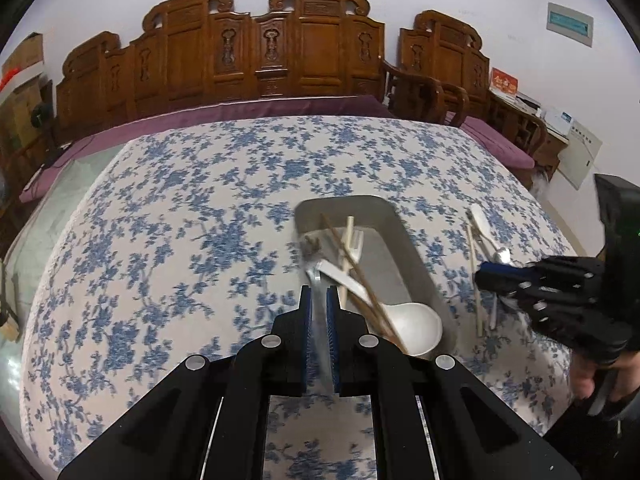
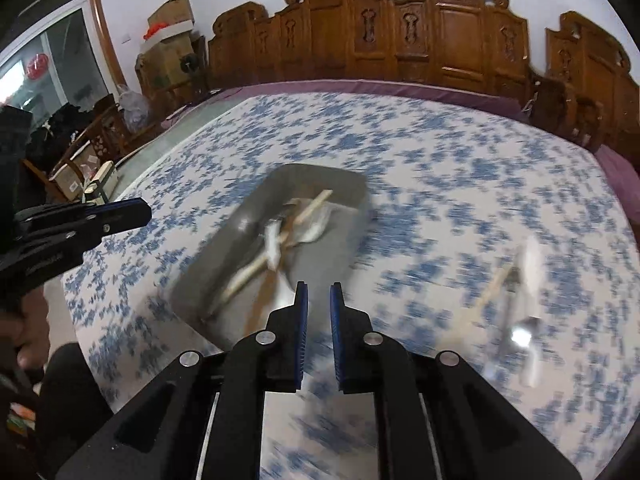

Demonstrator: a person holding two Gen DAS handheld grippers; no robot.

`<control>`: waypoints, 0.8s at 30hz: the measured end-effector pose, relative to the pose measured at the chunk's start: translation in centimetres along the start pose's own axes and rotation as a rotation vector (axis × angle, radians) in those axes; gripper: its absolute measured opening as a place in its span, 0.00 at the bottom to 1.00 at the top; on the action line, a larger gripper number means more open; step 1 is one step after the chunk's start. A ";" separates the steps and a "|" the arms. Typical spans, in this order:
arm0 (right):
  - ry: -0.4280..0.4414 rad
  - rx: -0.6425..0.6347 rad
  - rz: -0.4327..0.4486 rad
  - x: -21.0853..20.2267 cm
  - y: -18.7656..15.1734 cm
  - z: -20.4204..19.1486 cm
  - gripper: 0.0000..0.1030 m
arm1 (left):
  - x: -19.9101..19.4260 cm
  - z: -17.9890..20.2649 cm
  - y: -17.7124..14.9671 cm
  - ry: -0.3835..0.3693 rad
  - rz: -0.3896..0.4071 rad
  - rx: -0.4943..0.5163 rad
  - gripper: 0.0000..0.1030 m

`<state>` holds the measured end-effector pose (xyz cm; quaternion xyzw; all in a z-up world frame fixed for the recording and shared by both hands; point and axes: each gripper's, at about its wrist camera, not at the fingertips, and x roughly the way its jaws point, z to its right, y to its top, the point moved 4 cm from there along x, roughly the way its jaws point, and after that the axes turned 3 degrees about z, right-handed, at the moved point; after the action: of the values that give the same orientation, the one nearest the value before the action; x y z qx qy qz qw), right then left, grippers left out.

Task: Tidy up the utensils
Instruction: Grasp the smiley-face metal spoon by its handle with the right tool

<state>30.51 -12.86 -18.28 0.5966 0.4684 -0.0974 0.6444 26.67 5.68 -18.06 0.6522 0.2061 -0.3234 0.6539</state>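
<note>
Left wrist: left gripper (image 1: 320,300) clamps a metal utensil (image 1: 318,280) above the tray (image 1: 416,268).

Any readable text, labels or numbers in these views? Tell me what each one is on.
Nothing reads clearly.
Red card on the side cabinet: gold characters, too blurred to read.
Wall panel: markings too small.
White box on the cabinet: print too small.
Red sign behind the window: blurred.
Left gripper: embossed lettering on its body, illegible.

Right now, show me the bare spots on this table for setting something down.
The blue-flowered white tablecloth is bare left of the grey rectangular tray and beyond it, up to the purple cushion. The tray is crowded; loose pale chopsticks and cutlery clutter its right side.
</note>
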 end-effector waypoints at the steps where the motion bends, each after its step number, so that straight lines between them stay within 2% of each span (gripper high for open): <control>1: -0.020 -0.003 0.006 -1.1 -0.4 1.3 0.13 | 0.1 0.6 0.0 -0.010 -0.001 0.003 0.08; 2: -0.030 -0.005 0.007 -1.7 -0.6 2.0 0.13 | 0.3 1.2 0.0 -0.017 -0.003 0.008 0.09; 4: -0.073 -0.011 0.008 -3.0 -1.3 4.2 0.24 | 0.5 2.3 0.1 -0.029 0.000 0.019 0.17; 5: -0.100 -0.015 0.008 -3.6 -1.7 5.4 0.26 | 0.7 3.1 0.1 -0.038 0.002 0.027 0.19; 8: -0.153 0.016 -0.005 -4.7 -3.0 8.7 0.26 | 1.1 5.0 0.3 -0.063 0.001 0.036 0.20; 11: -0.179 0.061 -0.012 -5.5 -4.6 11.0 0.26 | 1.6 6.6 0.2 -0.087 0.000 0.038 0.26; 16: -0.168 0.106 -0.025 -5.3 -6.7 12.3 0.26 | 2.6 9.5 -0.5 -0.121 -0.018 0.053 0.26; 24: -0.155 0.214 -0.046 -1.6 -7.1 12.8 0.30 | 3.1 11.8 -0.9 -0.141 -0.030 0.067 0.26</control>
<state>31.01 -26.47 -23.85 0.6417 0.4176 -0.2070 0.6090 26.41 -6.35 -20.07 0.6463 0.1582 -0.3849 0.6397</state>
